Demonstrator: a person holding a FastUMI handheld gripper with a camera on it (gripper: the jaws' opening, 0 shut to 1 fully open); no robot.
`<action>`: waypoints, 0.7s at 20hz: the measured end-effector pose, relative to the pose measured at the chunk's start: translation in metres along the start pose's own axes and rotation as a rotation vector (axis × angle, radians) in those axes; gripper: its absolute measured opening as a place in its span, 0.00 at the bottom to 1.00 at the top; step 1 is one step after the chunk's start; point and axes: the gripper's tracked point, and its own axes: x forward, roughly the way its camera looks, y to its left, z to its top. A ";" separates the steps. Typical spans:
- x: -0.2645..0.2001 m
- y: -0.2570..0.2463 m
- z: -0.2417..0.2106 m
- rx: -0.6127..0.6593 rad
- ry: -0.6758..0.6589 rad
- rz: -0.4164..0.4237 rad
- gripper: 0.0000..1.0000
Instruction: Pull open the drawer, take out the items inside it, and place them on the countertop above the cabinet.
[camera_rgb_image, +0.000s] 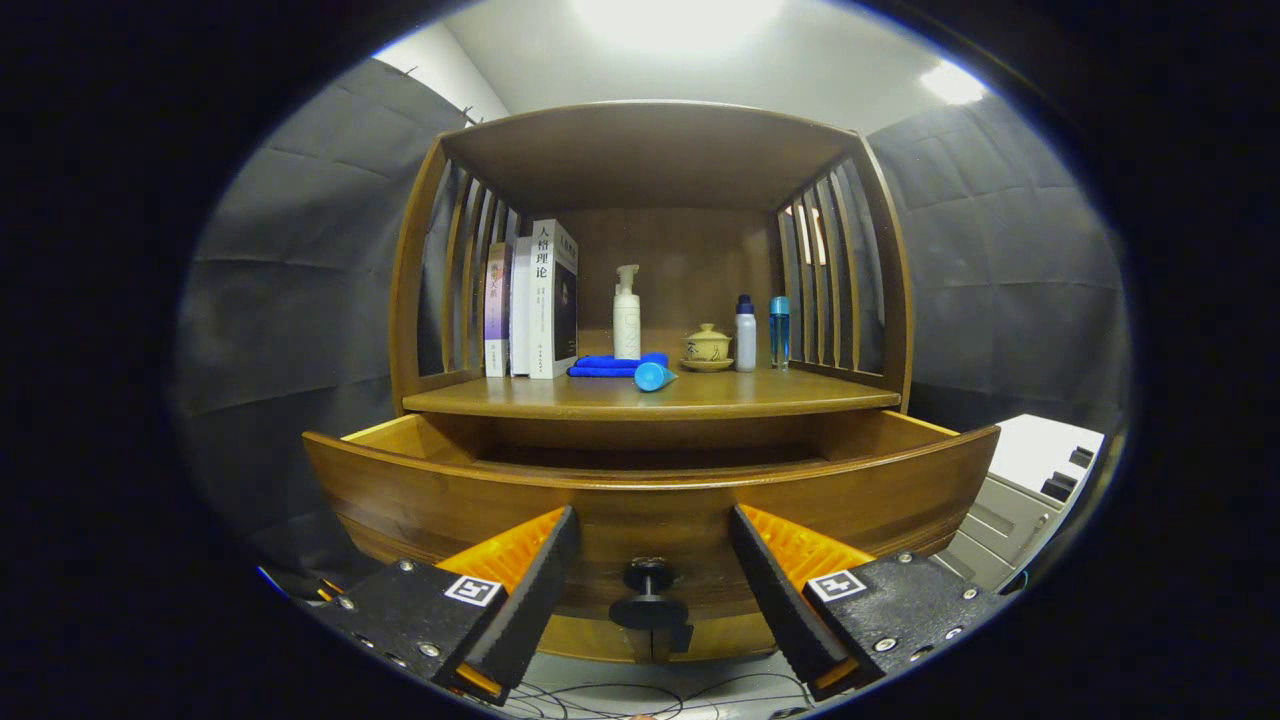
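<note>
Drawer pulled out, my gripper free of its knob.

My gripper (650, 580) has its fingers spread apart, the drawer (650, 490) knob (648, 595) between them, untouched. A blue tube (654, 376) lies at the table (800, 398) front edge beyond.

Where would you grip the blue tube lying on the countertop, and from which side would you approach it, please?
Grip the blue tube across its body, just behind its round end, coming from the front over the open drawer. It lies on the countertop with that end toward the open gripper, beside the blue cloth; the pump bottle stands close behind.
</note>
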 end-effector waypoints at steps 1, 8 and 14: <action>0.005 0.000 -0.002 -0.023 0.003 -0.003 0.96; 0.035 0.001 0.001 -0.047 0.021 -0.005 0.96; 0.072 -0.001 0.003 -0.023 0.044 0.003 0.96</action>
